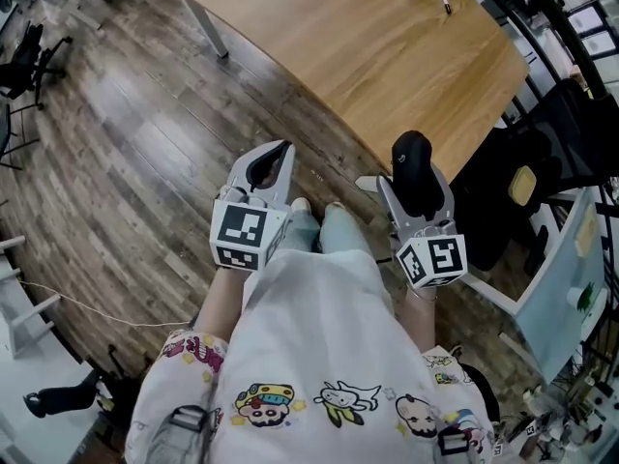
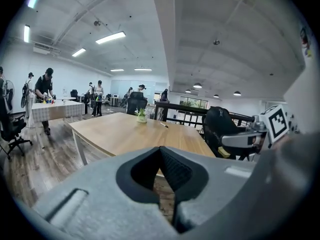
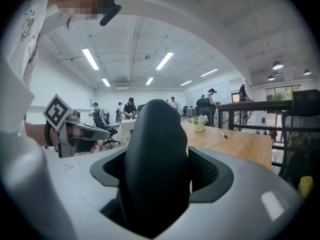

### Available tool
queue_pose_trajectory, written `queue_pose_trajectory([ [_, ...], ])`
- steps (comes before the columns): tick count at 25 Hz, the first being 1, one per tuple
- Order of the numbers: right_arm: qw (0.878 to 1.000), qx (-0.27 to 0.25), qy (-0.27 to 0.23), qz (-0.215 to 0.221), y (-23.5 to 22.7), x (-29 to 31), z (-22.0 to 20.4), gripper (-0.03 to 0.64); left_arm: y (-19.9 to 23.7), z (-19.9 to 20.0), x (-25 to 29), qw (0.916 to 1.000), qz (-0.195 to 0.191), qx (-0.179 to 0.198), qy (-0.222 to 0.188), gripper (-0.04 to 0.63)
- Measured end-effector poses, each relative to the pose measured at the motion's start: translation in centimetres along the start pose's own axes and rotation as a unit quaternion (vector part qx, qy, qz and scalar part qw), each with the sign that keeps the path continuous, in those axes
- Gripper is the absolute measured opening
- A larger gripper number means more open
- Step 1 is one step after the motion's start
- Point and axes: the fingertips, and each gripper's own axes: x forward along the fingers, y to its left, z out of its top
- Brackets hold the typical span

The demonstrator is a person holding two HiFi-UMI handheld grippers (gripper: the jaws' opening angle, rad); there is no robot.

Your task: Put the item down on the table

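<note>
Your right gripper (image 1: 414, 180) is clamped on the black item (image 3: 156, 159), a smooth, rounded, elongated thing. You hold it in the air by the near edge of the wooden table (image 1: 368, 46), not resting on it. Its long axis runs along the jaws: the domed end sticks out past the tips and points forward toward the table, while the other end sits deep between the pads. Your left gripper (image 1: 274, 153) holds nothing, its jaws brought together at the tips, and it sits beside the right one but apart from it.
</note>
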Motion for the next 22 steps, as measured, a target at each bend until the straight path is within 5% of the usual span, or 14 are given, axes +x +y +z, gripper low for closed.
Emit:
queue_pose_trajectory([
  [10,0.999,0.011,0.023,-0.047,-3.6,1.1,-1.5,0.354,0.4,-0.3,4.2,0.9994,-0.032,-0.011,0.01,0.002],
  [22,0.991,0.036,0.006,-0.127,-13.9,4.2,2.1,0.354,-1.2,7.9,15.4,0.9935,-0.104,0.046,-0.002,0.002],
])
